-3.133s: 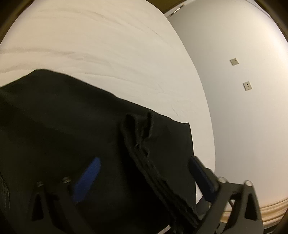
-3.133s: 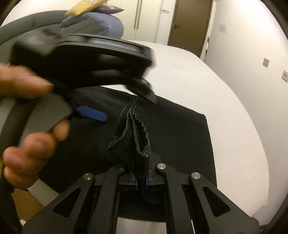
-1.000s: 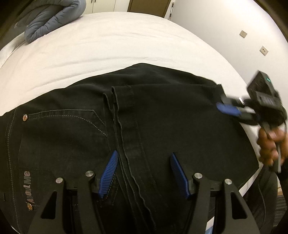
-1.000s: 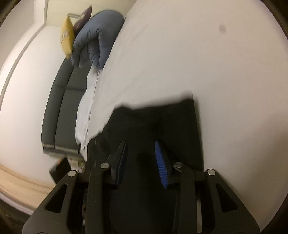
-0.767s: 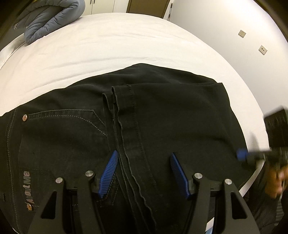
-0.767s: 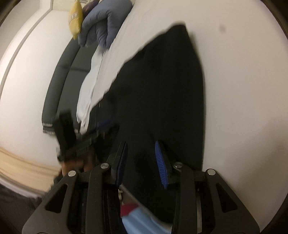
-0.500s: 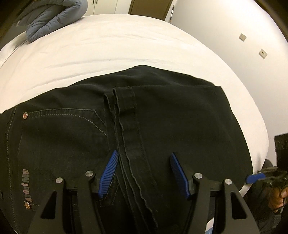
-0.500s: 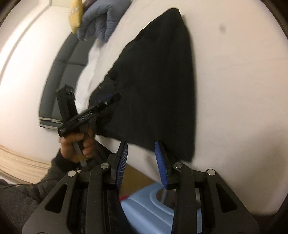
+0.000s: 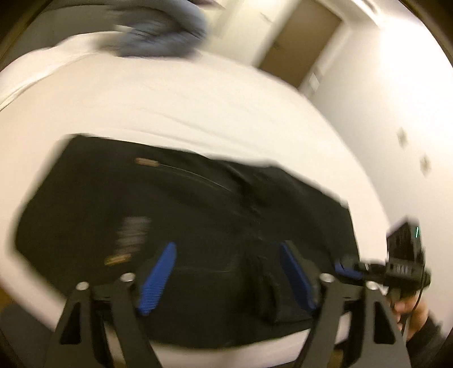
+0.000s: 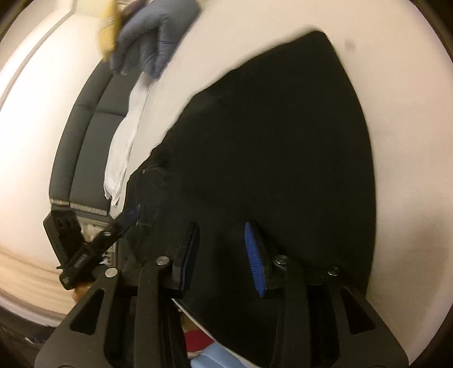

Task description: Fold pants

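Though the left wrist view is smeared by motion blur, the black pants (image 9: pixel 181 215) read clearly as a folded dark slab lying flat on the white bed (image 9: pixel 175 102), near its front edge. Stitching, a pale label and a rivet on them are streaks only; no lettering can be made out. A thicker fold or bunched seam (image 9: pixel 263 283) sits at the near edge, its lower end lost in the dark cloth.

The left gripper (image 9: pixel 226 274) hangs above the pants with its blue pads spread wide; its jaws have just been opening, and nothing is pinched between them, the cloth lying loose beneath. The right gripper (image 9: pixel 346 269) shows at the right edge of that view, only one blue tip visible, with the hand (image 9: pixel 410 307) holding it partly cut off by the frame.

From the right wrist, the right gripper (image 10: pixel 222 254) stands part-open over the pants' (image 10: pixel 269 147) near corner; its jaws have just been opening a little, and its pads press on nothing. Whether the tips brush the cloth I cannot tell. The left gripper (image 10: pixel 131 216) appears at the left, mostly its black body. Beyond lie a grey-blue quilt (image 10: pixel 153 36), a blurred yellow object (image 10: pixel 109 25) and a dark headboard (image 10: pixel 85 147). Below the bed edge, something red and pale blue (image 10: pixel 209 353) is half hidden by the gripper frame.
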### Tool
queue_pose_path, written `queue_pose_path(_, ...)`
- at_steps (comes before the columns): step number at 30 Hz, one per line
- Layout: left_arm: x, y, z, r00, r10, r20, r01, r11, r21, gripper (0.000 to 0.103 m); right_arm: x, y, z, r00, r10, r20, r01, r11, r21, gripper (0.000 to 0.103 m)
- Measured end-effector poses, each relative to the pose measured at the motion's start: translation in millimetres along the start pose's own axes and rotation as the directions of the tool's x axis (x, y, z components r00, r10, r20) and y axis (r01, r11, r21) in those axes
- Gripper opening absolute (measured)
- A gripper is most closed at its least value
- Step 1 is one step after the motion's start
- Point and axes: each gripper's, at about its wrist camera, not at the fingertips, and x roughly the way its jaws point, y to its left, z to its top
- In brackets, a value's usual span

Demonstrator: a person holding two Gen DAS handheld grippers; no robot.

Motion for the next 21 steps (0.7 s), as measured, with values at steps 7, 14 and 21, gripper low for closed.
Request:
queue_pose_path(7, -60.3, 132.9, -19.9, 0.990, 0.048, 0.134, 0.014, 0.902, -0.431, 0.099, -20.7, 30.1, -15.1, 0.971, 0.221, 0.089, -0.224, 0.974, 0.032, 0.055)
queue_pose_path(14, -40.0, 179.7, -29.1, 0.989, -0.024, 0.147, 0.109, 0.791, -0.602, 0.099, -4.4, 50.8, -13.6, 0.944, 0.319, 0.079, -0.325, 0.942, 0.083, 0.055)
queue_pose_path(21, -9.7, 178.5, -11.0, 0.986, -0.103, 0.134, 0.165, 0.768, -0.619, 0.098, 0.3, 60.9, -12.2, 0.937, 0.336, 0.094, -0.345, 0.933, 0.101, 0.055)
